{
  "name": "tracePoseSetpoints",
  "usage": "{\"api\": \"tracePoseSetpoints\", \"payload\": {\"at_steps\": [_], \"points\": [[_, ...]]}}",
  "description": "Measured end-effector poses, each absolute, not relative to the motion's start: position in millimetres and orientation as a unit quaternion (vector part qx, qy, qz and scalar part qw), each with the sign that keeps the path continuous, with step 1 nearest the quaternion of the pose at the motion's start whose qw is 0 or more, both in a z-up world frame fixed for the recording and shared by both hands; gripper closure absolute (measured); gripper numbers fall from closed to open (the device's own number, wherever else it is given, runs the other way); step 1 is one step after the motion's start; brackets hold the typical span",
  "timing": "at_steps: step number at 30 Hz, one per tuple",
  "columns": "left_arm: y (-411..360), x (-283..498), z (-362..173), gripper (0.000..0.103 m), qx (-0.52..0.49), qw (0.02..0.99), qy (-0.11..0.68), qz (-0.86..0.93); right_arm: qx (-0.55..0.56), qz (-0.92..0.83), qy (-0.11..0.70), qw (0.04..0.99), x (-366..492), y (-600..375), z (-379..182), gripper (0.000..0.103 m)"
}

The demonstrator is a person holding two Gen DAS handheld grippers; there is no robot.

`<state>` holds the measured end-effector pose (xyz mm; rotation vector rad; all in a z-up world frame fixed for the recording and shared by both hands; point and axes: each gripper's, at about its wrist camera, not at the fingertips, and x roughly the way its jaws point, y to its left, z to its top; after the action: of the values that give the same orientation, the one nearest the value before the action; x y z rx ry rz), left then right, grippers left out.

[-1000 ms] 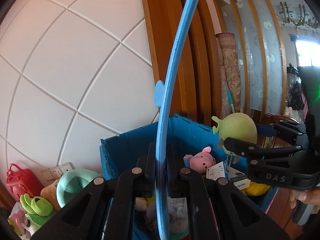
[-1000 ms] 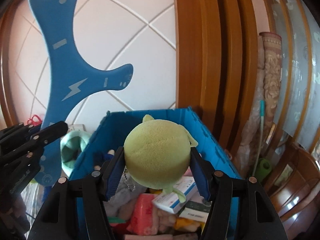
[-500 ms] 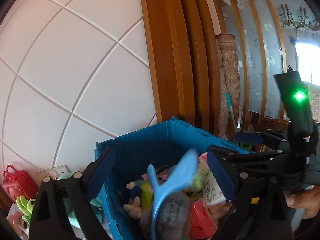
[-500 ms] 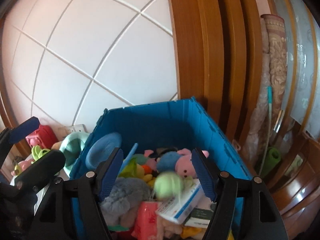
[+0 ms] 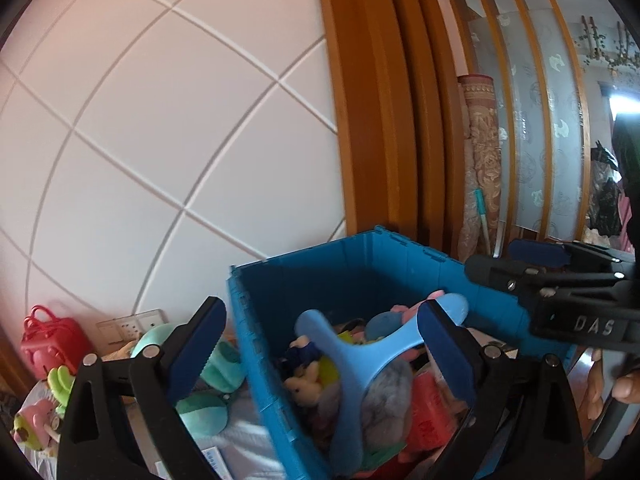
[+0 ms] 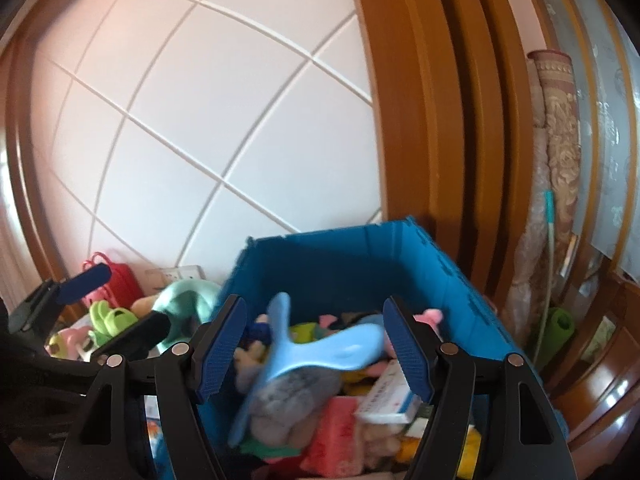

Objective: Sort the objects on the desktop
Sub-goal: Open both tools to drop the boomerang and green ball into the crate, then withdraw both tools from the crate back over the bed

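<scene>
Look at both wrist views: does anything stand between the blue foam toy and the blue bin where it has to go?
Nothing visible does. The foam toy already lies inside the bin, on top of a grey plush, clear of both hand-held grippers.

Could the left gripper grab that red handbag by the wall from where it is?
Probably yes. The left gripper stands open and empty over the blue crate, and the red handbag sits uncovered beside the crate, though plush toys crowd around it.
</scene>
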<state>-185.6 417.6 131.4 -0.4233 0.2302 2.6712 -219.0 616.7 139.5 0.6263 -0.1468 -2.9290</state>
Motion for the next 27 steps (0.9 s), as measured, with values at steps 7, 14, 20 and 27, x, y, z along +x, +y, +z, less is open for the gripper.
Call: {"api": "tracePoseSetpoints", "payload": {"at_steps": [7,14,20,27], "points": [[346,-166,120,0.005,-0.151,0.182,0.058,0.97,0.194,-0.974,-0.05,0.107,-201,566,139,0.031],[253,-145,98,0.005,-0.163,0.147,0.047,0.975,0.199,-0.97,-0.045,0.135,-185,486,127,0.031],[165,-128,77,0.005,-0.177,0.113,0.048,0.976,0.211,-0.964,-0.046,0.153,-165,413,110,0.031],[79,-118,55,0.005,-0.205,0.084,0.046,0.974,0.239,-0.954,-0.05,0.174,-142,334,81,0.031]]}}
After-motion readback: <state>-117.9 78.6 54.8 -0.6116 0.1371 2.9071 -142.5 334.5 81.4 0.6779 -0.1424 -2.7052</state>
